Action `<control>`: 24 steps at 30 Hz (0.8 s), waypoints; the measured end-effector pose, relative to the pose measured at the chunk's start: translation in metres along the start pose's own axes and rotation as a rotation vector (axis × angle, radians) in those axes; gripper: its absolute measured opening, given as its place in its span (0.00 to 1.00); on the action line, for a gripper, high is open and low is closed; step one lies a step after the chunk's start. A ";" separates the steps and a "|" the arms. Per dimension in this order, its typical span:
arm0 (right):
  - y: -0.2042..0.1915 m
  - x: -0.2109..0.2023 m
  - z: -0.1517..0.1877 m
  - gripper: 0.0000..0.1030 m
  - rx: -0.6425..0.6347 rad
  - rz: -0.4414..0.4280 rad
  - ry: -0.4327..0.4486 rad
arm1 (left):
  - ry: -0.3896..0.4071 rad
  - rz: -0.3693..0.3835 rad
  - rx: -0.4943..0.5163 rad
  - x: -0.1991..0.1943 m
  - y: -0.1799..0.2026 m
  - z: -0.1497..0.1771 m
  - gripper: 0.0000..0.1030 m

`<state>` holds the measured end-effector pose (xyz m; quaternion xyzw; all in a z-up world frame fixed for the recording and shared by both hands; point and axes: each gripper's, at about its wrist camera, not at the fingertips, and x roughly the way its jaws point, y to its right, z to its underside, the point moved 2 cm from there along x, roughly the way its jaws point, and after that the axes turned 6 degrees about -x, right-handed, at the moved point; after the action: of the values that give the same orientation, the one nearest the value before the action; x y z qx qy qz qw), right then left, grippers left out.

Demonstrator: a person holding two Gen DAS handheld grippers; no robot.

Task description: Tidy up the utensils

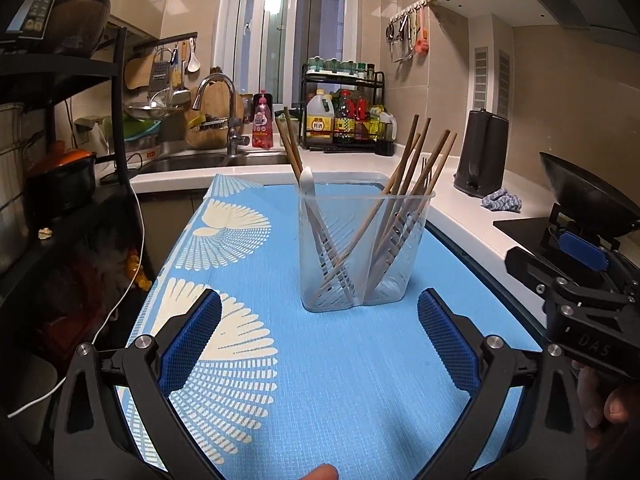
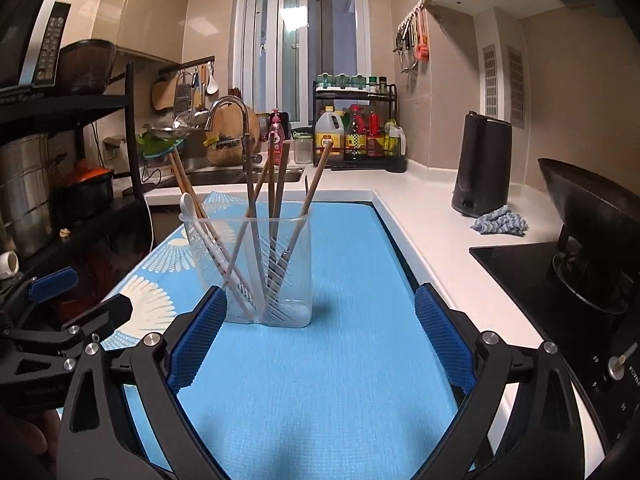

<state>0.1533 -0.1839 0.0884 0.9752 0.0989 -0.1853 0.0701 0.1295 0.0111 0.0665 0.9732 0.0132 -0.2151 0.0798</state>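
One clear plastic utensil holder (image 1: 362, 248) is standing upright on the blue mat (image 1: 328, 380), two compartments with a divider down the middle. The left compartment is holding one white spoon (image 1: 309, 184) plus two wooden chopsticks (image 1: 290, 148) leaning toward the holder's left rim. The right compartment is holding about five or six more wooden chopsticks (image 1: 424, 160) fanning toward the right rim; the exact count is hard to tell where they are overlapping. There may also be a thin dark utensil behind them, too small to identify.

In the right wrist view the same holder (image 2: 256, 272) is showing the spoon (image 2: 188, 208) at its left rim and the chopsticks (image 2: 276, 184) crossing inside.

Two grippers. The left gripper (image 1: 320, 344) is hovering over the mat in front of the holder, jaws spread wide, gripping nothing. The right gripper (image 2: 320, 340) is likewise gaping wide and empty, its left pad (image 2: 198, 340) sitting just beside the holder's base, whether touching I cannot tell.

Around the holder: one black kettle (image 1: 482, 152) to the right on the white counter (image 1: 460, 216), one blue-grey cloth (image 1: 502, 201) beside the kettle, one black wok (image 1: 584, 200) on the stove (image 1: 524, 232) farther right, one sink (image 1: 188, 162) with a faucet (image 1: 224, 112) behind-left, and one condiment rack (image 1: 344, 108) behind.
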 end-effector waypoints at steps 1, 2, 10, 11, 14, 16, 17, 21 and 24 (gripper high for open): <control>0.002 0.002 0.002 0.91 0.010 -0.004 -0.009 | -0.005 -0.001 -0.010 0.003 -0.001 0.000 0.93; 0.003 0.003 0.004 0.91 0.016 -0.005 -0.017 | -0.007 -0.006 -0.021 0.004 -0.003 -0.001 0.93; 0.006 0.007 0.006 0.91 0.020 -0.001 -0.029 | -0.008 -0.023 -0.033 0.009 -0.004 0.000 0.93; 0.006 0.007 0.006 0.91 0.020 -0.001 -0.028 | -0.006 -0.023 -0.032 0.008 -0.005 0.000 0.93; 0.006 0.007 0.006 0.91 0.011 0.009 -0.023 | -0.008 -0.026 -0.038 0.008 -0.007 0.000 0.93; 0.007 0.008 0.006 0.91 0.014 0.010 -0.025 | -0.014 -0.028 -0.041 0.010 -0.008 0.001 0.93; 0.007 0.008 0.006 0.91 0.016 0.010 -0.028 | -0.016 -0.029 -0.043 0.010 -0.009 0.002 0.93; 0.008 0.008 0.007 0.92 0.018 0.014 -0.030 | -0.015 -0.028 -0.047 0.010 -0.010 0.001 0.93; 0.007 0.008 0.007 0.92 0.016 0.016 -0.030 | -0.011 -0.026 -0.044 0.009 -0.009 0.001 0.93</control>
<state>0.1601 -0.1900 0.0797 0.9736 0.0888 -0.2000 0.0653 0.1373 0.0195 0.0605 0.9698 0.0300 -0.2212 0.0983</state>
